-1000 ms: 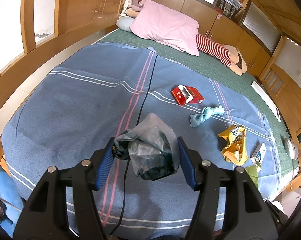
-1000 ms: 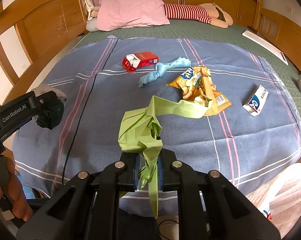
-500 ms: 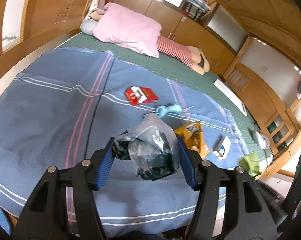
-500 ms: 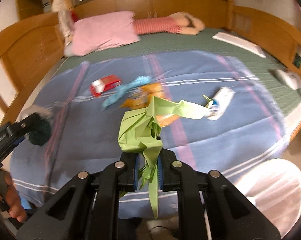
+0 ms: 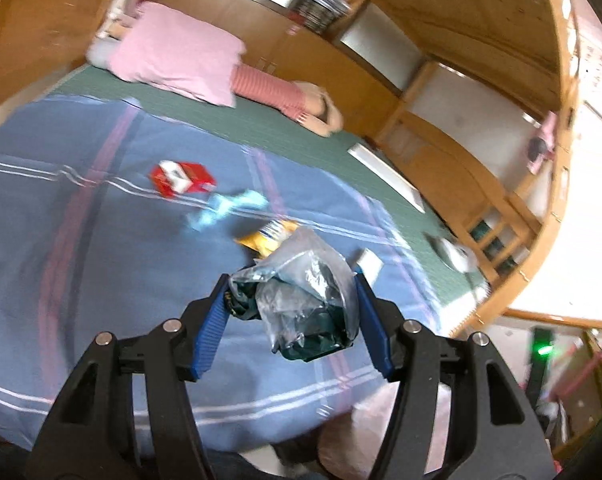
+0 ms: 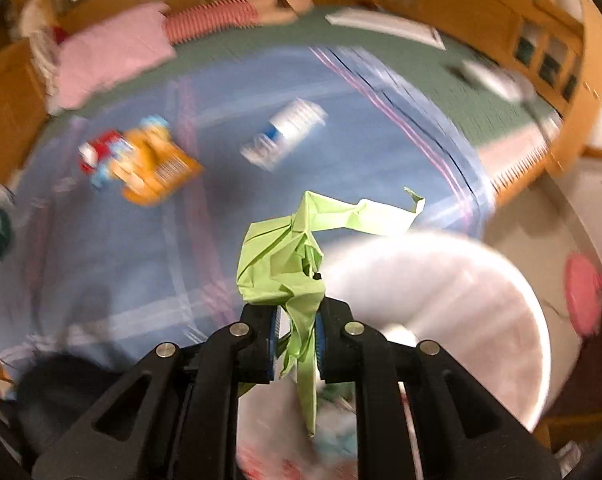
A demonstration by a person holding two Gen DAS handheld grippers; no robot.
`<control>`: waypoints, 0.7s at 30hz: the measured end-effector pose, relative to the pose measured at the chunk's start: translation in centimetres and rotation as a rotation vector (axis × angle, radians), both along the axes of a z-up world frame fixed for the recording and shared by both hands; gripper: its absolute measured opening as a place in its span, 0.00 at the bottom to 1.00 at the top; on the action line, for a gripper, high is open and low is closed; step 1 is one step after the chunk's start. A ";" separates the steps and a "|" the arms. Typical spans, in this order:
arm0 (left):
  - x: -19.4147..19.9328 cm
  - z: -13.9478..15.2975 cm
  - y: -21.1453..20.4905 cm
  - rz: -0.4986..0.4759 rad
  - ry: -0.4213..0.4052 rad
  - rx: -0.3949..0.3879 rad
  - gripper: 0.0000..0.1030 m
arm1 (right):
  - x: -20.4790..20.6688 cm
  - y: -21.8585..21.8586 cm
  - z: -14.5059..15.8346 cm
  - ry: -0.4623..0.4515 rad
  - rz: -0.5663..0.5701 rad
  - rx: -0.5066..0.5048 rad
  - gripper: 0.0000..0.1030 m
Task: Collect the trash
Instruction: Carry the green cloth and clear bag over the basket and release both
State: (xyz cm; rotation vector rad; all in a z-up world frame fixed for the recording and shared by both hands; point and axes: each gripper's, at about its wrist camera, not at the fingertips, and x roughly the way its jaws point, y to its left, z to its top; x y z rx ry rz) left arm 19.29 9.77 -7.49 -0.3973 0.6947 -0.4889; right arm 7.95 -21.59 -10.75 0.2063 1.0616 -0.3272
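My left gripper (image 5: 291, 318) is shut on a crumpled clear-and-dark plastic bag (image 5: 305, 300), held above the blue blanket (image 5: 101, 280). My right gripper (image 6: 297, 330) is shut on a crumpled green paper (image 6: 293, 256), over the rim of a pale pink trash bag (image 6: 441, 292) beside the bed. On the blanket lie a red box (image 5: 181, 178), a light blue wrapper (image 5: 225, 208), an orange snack packet (image 6: 157, 168) and a white-and-blue carton (image 6: 285, 132). The left gripper's bag shows blurred at the far left edge of the right wrist view.
A pink pillow (image 5: 177, 56) and a striped stuffed toy (image 5: 269, 92) lie at the head of the bed. Wooden bed rails (image 5: 481, 184) run along the right side. A pink object (image 6: 581, 292) stands on the floor at right.
Both grippers swung to the right with their loads. The right one went from above the blanket to over the pale pink bag; the bed slid left in both views.
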 end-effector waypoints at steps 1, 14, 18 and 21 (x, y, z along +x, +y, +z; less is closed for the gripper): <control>-0.2 -0.1 -0.6 -0.023 0.004 -0.006 0.59 | -0.9 -0.7 -1.5 0.063 -0.012 0.027 0.15; -4.0 -2.8 -11.5 -0.352 0.083 -0.080 0.59 | -7.3 -8.0 0.5 -0.147 -0.331 0.087 0.67; -5.4 -4.6 -15.0 -0.467 0.142 -0.093 0.59 | -8.5 -10.5 1.9 -0.217 -0.395 0.086 0.68; -6.5 -5.5 -17.6 -0.569 0.154 -0.081 0.59 | -9.2 -11.9 1.9 -0.232 -0.421 0.104 0.68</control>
